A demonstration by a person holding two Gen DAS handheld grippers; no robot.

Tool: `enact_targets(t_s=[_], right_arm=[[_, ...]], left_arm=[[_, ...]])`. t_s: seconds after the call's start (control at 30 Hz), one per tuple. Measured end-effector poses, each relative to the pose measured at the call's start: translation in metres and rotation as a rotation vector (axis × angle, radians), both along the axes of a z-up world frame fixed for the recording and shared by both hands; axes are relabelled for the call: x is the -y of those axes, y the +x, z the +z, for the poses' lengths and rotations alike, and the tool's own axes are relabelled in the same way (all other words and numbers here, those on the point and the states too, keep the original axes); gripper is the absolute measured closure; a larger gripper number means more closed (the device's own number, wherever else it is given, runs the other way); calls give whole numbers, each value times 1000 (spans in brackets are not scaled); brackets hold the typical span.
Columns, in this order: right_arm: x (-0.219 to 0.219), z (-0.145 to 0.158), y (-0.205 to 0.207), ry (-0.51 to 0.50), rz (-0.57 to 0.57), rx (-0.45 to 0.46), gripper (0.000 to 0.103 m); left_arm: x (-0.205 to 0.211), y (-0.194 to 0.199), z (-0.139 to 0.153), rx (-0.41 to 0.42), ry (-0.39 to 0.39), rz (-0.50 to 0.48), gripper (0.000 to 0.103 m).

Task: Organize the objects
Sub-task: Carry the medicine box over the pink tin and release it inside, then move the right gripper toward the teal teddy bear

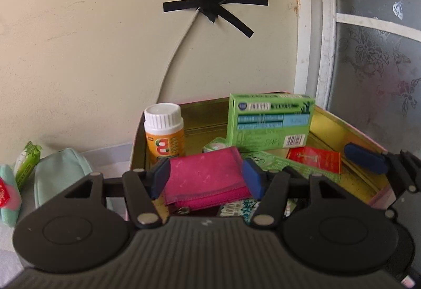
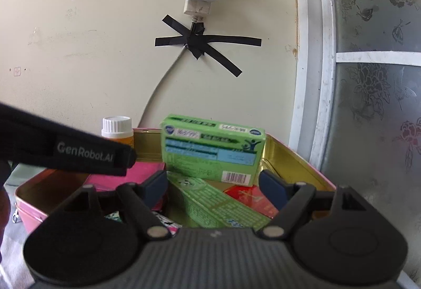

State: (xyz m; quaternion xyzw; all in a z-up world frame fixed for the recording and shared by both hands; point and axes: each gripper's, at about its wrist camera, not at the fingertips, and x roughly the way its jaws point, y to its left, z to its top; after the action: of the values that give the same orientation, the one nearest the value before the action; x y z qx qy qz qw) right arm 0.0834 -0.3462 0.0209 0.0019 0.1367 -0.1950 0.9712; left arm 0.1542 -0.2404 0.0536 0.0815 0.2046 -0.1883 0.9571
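- Tin box (image 1: 339, 128), gold inside, pink outside, against the wall; it holds the sorted things.
- Green carton (image 1: 271, 121) upright at 12 o'clock in the tin; flat green carton (image 2: 218, 206) lies before it.
- Pink wallet (image 1: 206, 175) at 6 o'clock in the tin, tilted; left gripper (image 1: 208, 178) flanks it, pads at both edges; whether they press I cannot tell.
- Orange bottle (image 1: 165, 131), white cap, upright at 10 o'clock.
- Red packet (image 1: 314, 158) flat at 3 o'clock.
- Right gripper (image 2: 217, 189) spread wide over the flat green carton, pads clear, holding nothing.
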Motion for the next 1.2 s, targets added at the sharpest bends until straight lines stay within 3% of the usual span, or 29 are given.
enact_targets(t_s=[0.47,0.73,1.07,1.13,1.2], right_arm=[[-48,14,-21,-58,55,73,19],[-109,23,-19,-37,166,102,20],[-214,0,18,-140,408,-17,29],[-230,-7,25,-163,436,-56,29],[-241,-7,30,-190,439,-66,31]], left_arm=[[-78,-33,12,49,2,76,38],[-148,-39,-6,19,16,185,35],[-231,-17,-44,-96,91,368,35],[-246,-10,-49,-164,42,401,35],[-257,-11,-47,-165,-29,403,35]])
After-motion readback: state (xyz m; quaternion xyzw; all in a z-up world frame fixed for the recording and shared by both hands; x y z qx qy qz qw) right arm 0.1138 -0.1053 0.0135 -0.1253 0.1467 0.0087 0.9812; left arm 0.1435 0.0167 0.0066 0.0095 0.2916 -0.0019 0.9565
